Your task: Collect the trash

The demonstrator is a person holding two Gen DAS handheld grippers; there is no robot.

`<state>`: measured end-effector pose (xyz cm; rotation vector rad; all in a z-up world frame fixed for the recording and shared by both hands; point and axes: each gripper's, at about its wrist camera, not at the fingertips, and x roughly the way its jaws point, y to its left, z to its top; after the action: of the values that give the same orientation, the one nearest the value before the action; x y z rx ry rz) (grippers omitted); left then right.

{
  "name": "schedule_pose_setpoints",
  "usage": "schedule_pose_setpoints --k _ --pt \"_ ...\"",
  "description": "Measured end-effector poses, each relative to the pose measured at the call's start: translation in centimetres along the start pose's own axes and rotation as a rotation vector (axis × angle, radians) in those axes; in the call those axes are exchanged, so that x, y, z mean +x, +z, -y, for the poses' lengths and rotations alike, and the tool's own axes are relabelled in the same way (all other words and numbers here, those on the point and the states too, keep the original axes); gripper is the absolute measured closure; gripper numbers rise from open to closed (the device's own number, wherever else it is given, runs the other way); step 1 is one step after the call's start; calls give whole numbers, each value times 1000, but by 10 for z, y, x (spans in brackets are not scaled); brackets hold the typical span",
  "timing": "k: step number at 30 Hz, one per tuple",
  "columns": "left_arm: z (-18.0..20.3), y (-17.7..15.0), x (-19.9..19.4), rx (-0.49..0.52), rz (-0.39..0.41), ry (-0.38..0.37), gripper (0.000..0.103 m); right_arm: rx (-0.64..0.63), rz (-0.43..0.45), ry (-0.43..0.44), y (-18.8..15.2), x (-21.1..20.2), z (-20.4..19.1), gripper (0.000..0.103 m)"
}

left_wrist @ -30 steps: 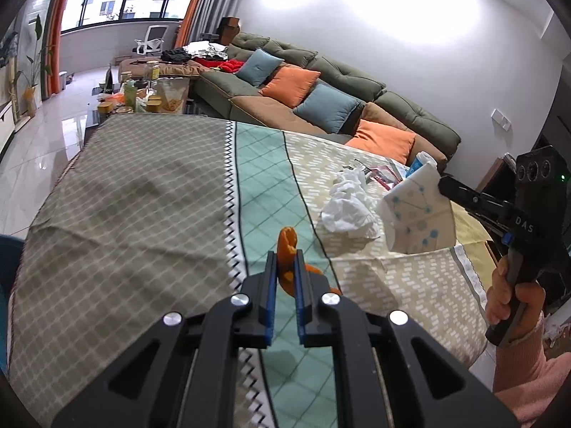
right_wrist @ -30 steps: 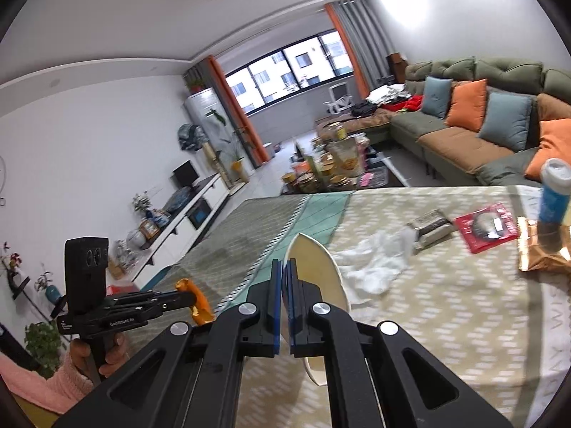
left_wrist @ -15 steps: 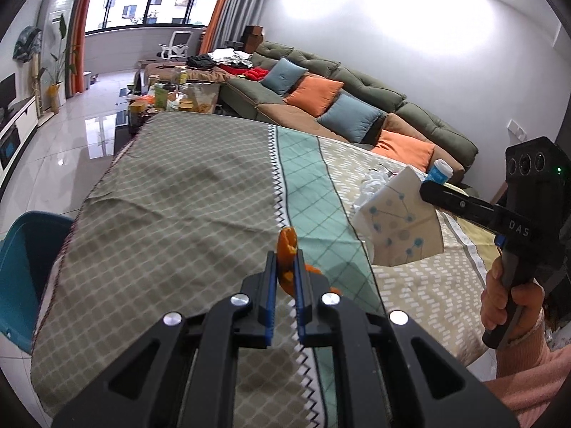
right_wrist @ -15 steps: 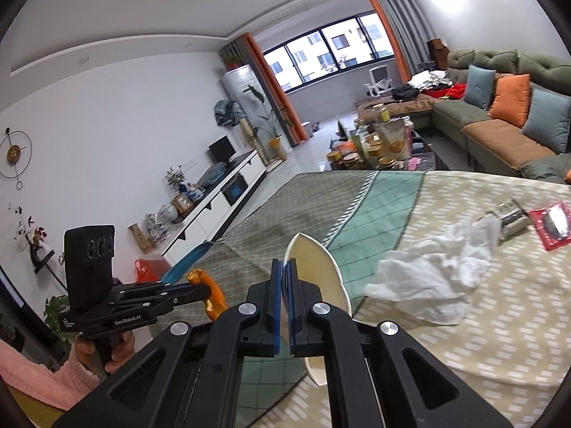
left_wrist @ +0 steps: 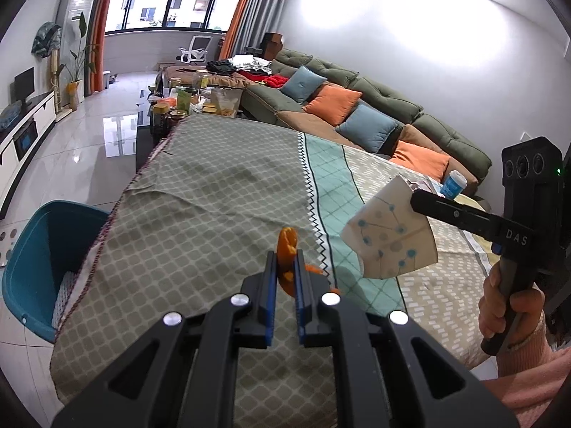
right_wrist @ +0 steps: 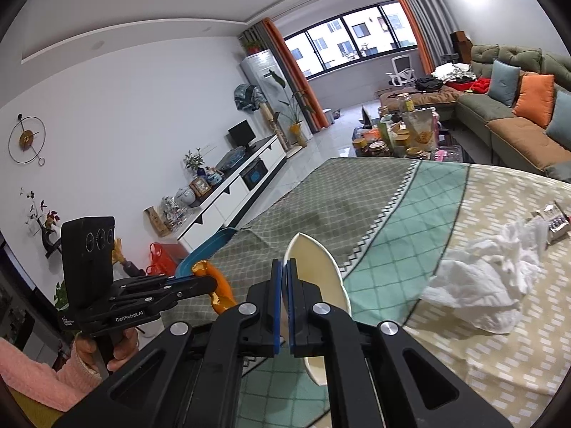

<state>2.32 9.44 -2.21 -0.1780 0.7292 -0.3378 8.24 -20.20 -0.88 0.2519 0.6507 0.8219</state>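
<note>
My left gripper [left_wrist: 284,264] is shut on an orange peel [left_wrist: 287,249] and holds it above the patterned tablecloth [left_wrist: 214,207]. The peel also shows in the right wrist view [right_wrist: 217,287], in the left gripper [right_wrist: 200,281]. My right gripper [right_wrist: 284,271] is shut on a crushed paper cup [right_wrist: 321,285]; in the left wrist view the cup [left_wrist: 390,240] is white with blue dots, held by the right gripper [left_wrist: 415,198] above the table. A blue bin [left_wrist: 39,256] stands on the floor at the table's left end; its rim shows in the right wrist view [right_wrist: 207,249].
Crumpled white tissue [right_wrist: 481,285] and a foil wrapper [right_wrist: 553,217] lie on the table to the right. A blue-capped bottle [left_wrist: 453,183] stands at the far right. A green sofa [left_wrist: 374,107] and a cluttered coffee table [left_wrist: 189,103] lie beyond.
Both grippers have swung left toward the table's left end with their loads. The blue bin has come into view and the tissue has left the left wrist view.
</note>
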Motion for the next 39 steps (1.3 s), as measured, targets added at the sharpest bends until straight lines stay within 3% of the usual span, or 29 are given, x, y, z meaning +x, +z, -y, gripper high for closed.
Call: schedule_pose_setpoints --k 39 --pt "-62 2 -50 -109 79 133 93 -76 -93 163 18 78 -60 100"
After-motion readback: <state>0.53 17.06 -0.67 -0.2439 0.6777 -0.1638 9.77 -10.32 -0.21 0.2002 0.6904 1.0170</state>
